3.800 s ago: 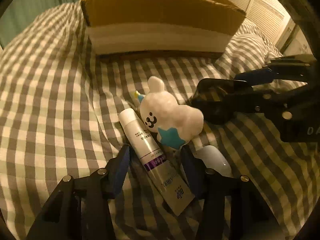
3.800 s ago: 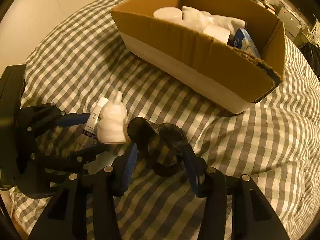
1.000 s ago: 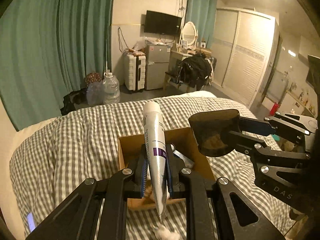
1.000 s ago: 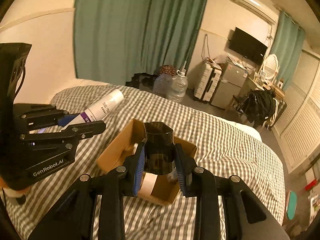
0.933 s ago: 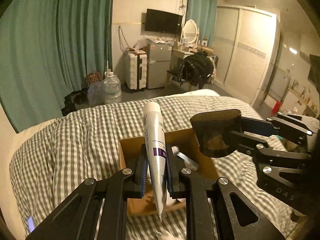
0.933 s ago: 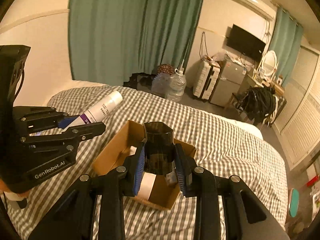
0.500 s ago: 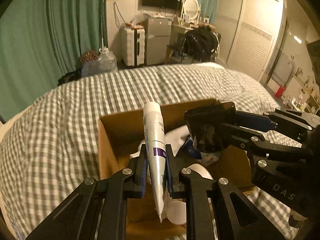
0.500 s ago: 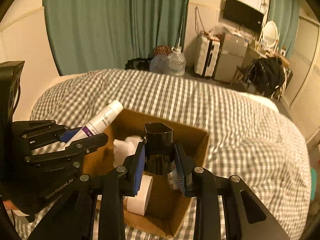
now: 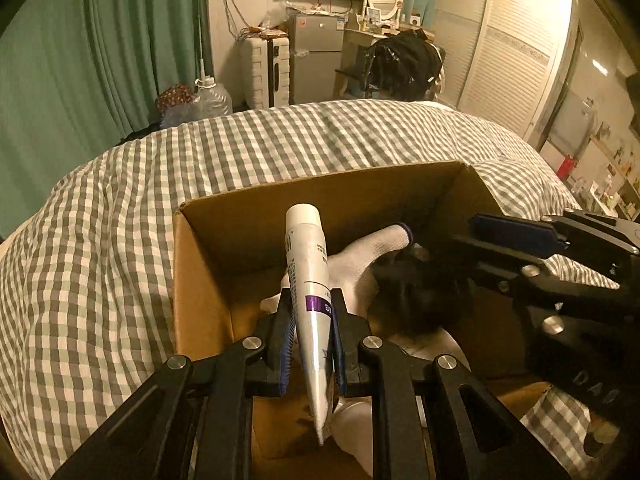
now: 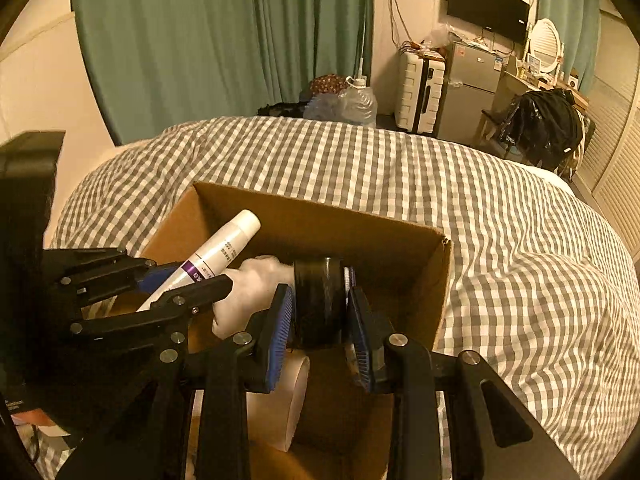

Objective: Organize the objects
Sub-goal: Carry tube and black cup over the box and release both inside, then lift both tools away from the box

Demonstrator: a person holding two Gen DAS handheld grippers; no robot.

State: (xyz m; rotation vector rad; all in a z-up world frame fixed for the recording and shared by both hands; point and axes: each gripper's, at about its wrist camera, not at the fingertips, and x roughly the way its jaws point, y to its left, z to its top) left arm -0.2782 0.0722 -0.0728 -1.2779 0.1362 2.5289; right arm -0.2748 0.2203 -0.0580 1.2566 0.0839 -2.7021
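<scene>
- Now the white tube (image 9: pixel 307 280) is being gripped by the left gripper (image 9: pixel 310 344), its jaws clamped on the tube just below the purple band, cap end pointing up and away, crimped end hanging down toward the camera.
- The tube is being held over the open cardboard box (image 9: pixel 200 280), above the box's left half as the left wrist view shows it.
- Over on the other side, a dark cylindrical cup (image 10: pixel 320 300) is being squeezed between the blue pads (image 10: pixel 280 332) of the right gripper (image 10: pixel 320 338), which is clenched on its sides.
- The cup is being held inside the box opening, below the level of the far wall, and is lying roughly on its side with its rim facing away from the right wrist camera.
- A white glove (image 9: pixel 360 260) is being seen lying in the box between the two held things, one finger stretching toward the far right corner.
- A roll of tape (image 10: pixel 288 400) is being shown resting in the box beneath the right gripper.
- The box itself is being carried by the bed, on a grey-and-white checked duvet (image 9: pixel 100 260).
- Whether the cup is touching the glove cannot be told from either view.
</scene>
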